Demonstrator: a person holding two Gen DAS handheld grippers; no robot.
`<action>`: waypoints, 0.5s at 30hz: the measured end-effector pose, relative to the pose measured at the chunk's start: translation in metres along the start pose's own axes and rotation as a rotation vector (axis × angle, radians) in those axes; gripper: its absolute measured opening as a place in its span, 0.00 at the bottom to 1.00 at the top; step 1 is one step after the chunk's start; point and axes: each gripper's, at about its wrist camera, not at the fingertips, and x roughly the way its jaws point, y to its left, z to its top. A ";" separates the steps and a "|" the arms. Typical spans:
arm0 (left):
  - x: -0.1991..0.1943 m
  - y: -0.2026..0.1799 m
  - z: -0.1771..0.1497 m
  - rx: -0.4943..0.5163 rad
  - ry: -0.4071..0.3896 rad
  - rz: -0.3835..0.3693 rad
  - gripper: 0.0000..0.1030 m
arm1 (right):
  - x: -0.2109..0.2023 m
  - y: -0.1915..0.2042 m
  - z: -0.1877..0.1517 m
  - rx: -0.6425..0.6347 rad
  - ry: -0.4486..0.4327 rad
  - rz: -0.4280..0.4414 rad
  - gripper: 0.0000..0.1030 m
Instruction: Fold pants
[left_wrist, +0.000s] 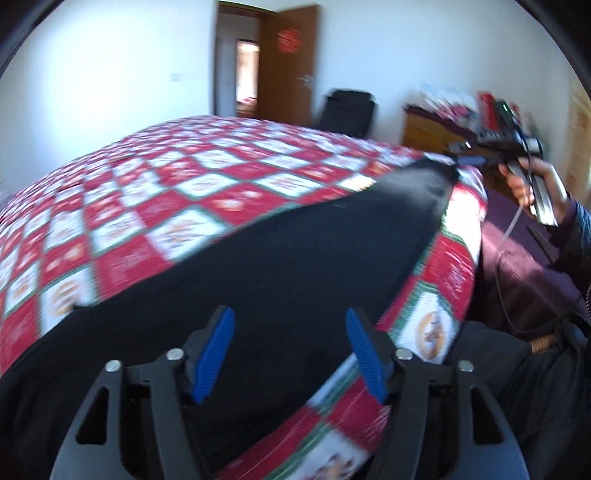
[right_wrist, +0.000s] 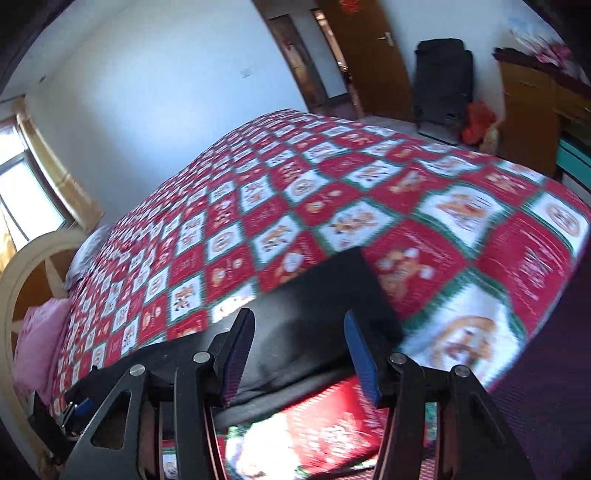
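Note:
Black pants (left_wrist: 258, 258) lie flat along the near edge of a bed with a red, white and green patchwork quilt (left_wrist: 166, 177). My left gripper (left_wrist: 290, 350) is open and empty just above the wide end of the pants. My right gripper (right_wrist: 299, 354) is open and empty over the narrow leg end of the pants (right_wrist: 325, 295). In the left wrist view the right gripper (left_wrist: 465, 155) shows at the far tip of the pants, held in a hand. The left gripper's blue tip (right_wrist: 79, 406) shows in the right wrist view at the lower left.
The quilt (right_wrist: 332, 192) covers the whole bed. A pink pillow (right_wrist: 40, 339) and a curved headboard (right_wrist: 22, 266) are at the left. A black chair (right_wrist: 443, 81), a wooden cabinet (right_wrist: 528, 107) and an open brown door (left_wrist: 288, 62) stand beyond the bed.

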 end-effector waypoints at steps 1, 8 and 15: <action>0.008 -0.008 0.003 0.024 0.018 -0.014 0.59 | -0.002 -0.006 -0.002 0.010 -0.005 -0.001 0.51; 0.050 -0.045 0.002 0.130 0.136 -0.063 0.48 | -0.011 -0.039 -0.010 0.063 -0.072 -0.002 0.51; 0.054 -0.041 0.003 0.103 0.146 -0.064 0.30 | -0.002 -0.052 -0.011 0.089 -0.057 0.010 0.51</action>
